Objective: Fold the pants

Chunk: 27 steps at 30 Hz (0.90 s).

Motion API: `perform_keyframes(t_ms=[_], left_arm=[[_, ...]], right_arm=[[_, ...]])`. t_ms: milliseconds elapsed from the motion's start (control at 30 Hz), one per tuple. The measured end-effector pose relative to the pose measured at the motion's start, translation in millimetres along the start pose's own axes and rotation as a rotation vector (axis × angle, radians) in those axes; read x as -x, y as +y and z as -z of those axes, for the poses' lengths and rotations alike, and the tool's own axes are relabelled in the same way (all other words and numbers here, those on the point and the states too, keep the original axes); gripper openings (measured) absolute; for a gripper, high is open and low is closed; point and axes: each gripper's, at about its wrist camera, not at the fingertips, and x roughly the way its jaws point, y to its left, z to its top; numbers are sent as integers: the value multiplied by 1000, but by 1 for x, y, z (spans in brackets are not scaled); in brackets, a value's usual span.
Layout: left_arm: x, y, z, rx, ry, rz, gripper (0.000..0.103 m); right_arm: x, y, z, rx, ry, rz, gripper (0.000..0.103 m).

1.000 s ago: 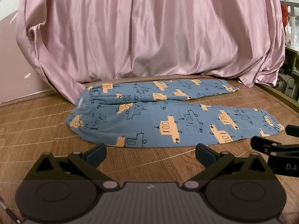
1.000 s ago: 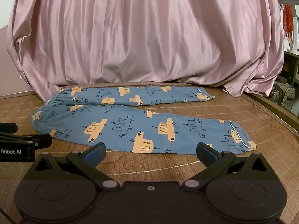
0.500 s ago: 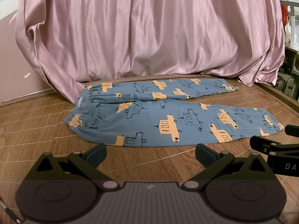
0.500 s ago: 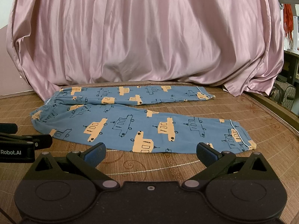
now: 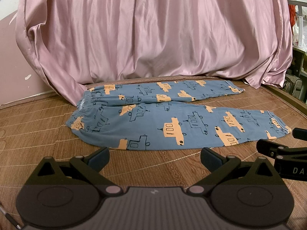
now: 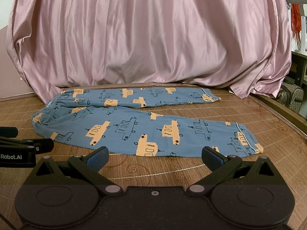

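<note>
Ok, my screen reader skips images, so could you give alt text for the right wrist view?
Blue pants with orange car prints lie flat and unfolded on a woven mat, waistband left. The open, empty right claw sits just short of them, before a pink curtain.

Pants (image 5: 157,122): blue w/ orange car shapes & dark outline cars; white piping at cuffs. Curtain (image 5: 153,28): plain pink satin. Mat (image 6: 268,115): brown woven, swirl motifs. Grippers: black bodies, blue pads (image 6: 99,154).

"Robot.AI" on left tool (image 6: 26,145)
</note>
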Motion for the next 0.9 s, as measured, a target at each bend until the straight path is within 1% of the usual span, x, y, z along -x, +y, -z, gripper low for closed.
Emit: perform_keyframes(t_ms=[500, 700, 900], left_arm=[[0, 0, 0, 0, 2, 1, 103], [-1, 0, 5, 3, 5, -3, 103], [-1, -2, 10, 2, 14, -18, 103]], right_arm=[[0, 0, 1, -1, 0, 0, 102], [0, 0, 1, -1, 0, 0, 102], [-1, 1, 16, 3, -27, -1, 102]])
